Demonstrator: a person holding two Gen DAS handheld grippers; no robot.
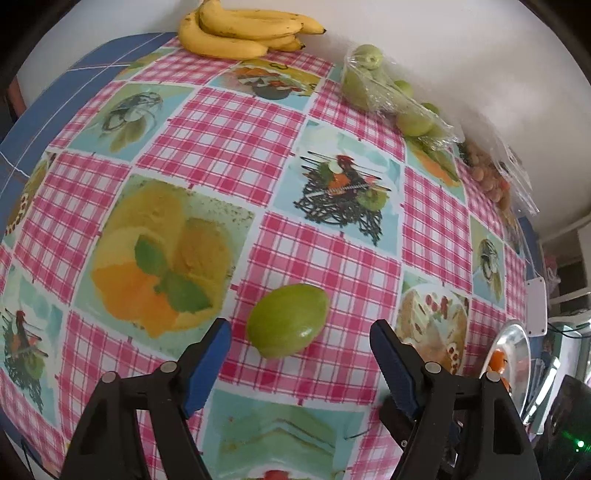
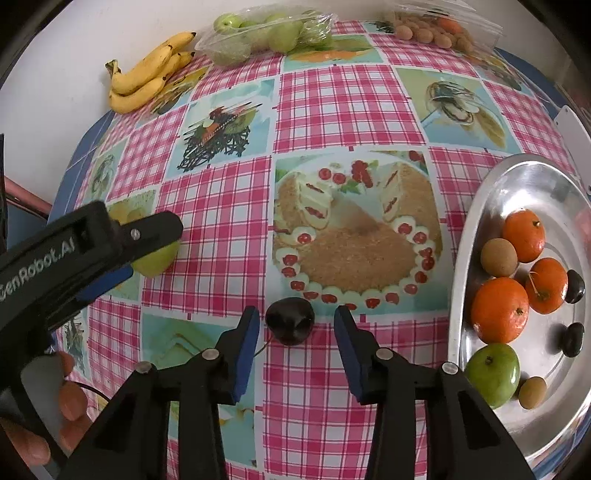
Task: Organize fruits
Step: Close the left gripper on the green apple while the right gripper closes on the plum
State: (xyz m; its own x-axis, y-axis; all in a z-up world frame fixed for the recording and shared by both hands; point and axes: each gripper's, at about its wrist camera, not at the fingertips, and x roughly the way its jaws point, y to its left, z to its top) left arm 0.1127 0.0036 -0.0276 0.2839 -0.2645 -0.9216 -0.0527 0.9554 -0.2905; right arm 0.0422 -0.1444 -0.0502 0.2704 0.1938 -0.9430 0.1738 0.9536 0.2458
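A green fruit (image 1: 288, 325) lies on the checked tablecloth between the fingers of my left gripper (image 1: 300, 328), which stands open with clear gaps on both sides. In the right wrist view the same green fruit (image 2: 157, 260) shows under the left gripper's black fingers (image 2: 155, 229). A small dark cherry-like fruit (image 2: 290, 320) with a thin stem sits between the blue pads of my right gripper (image 2: 297, 314). The pads stand close but do not touch it, so it is open. A silver tray (image 2: 517, 177) at the right holds three oranges, a green fruit, brown fruits and dark fruits.
Bananas (image 2: 147, 77) lie at the table's far edge by the wall. A clear bag of green fruits (image 2: 266, 33) and a bag of small brown fruits (image 2: 432, 29) sit beside them. A person's hand (image 2: 66, 398) grips the left tool's handle.
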